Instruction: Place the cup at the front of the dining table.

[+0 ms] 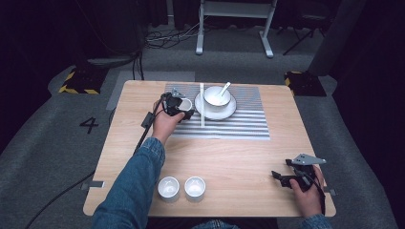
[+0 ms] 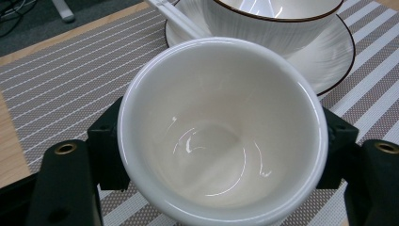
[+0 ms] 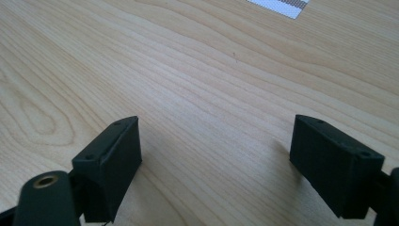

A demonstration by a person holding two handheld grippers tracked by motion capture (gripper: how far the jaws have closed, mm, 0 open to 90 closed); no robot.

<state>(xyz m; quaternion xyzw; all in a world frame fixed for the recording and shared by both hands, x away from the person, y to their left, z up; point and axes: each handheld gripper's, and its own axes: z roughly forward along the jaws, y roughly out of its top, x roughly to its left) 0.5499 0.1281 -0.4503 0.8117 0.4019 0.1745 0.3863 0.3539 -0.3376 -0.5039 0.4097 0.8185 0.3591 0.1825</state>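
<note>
Clamping a small white ceramic cup (image 2: 221, 132) between its jaws, the left gripper (image 1: 177, 107) hovers over the striped placemat (image 1: 239, 125) near the table's far edge; the right gripper (image 3: 216, 165) rests apart, empty.

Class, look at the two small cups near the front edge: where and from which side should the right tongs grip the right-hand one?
Grip the right cup across its round wall just below the rim, approaching from its right, the open side. The left cup stands close beside it, and the right tongs already lie open to that side.

Grey carpeted floor (image 1: 43, 143), dark surroundings, white desk frame (image 1: 234, 24), tangled floor cables (image 1: 167, 38)
</note>
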